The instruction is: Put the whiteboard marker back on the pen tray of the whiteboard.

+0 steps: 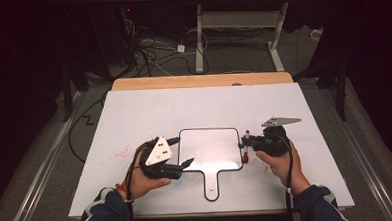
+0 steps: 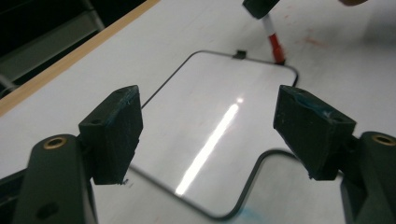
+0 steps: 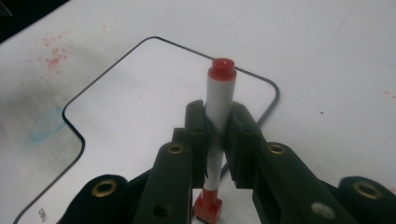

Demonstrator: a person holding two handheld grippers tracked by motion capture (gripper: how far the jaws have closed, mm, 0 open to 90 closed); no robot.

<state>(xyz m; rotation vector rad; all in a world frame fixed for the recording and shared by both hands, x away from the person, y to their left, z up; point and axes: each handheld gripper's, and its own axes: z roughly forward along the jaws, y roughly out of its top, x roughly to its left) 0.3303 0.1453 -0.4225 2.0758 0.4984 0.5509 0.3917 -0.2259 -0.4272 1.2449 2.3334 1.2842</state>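
We see the right claw (image 3: 218, 140) clamped tight on a red-and-white marker (image 3: 218, 105), its pads pressing the white barrel from both sides. The marker stands upright between them, red end on top, red tip below, just past the right edge of the small whiteboard (image 1: 210, 150). In the high view the marker (image 1: 246, 146) stands beside that edge, with the right claw (image 1: 249, 144) reaching it from the right. The whiteboard lies flat on the white surface (image 1: 134, 118), handle toward the person. Our left claw (image 2: 210, 135) gapes wide with nothing between its pads, hovering over the board's near left corner, well apart from the marker (image 2: 273, 39).
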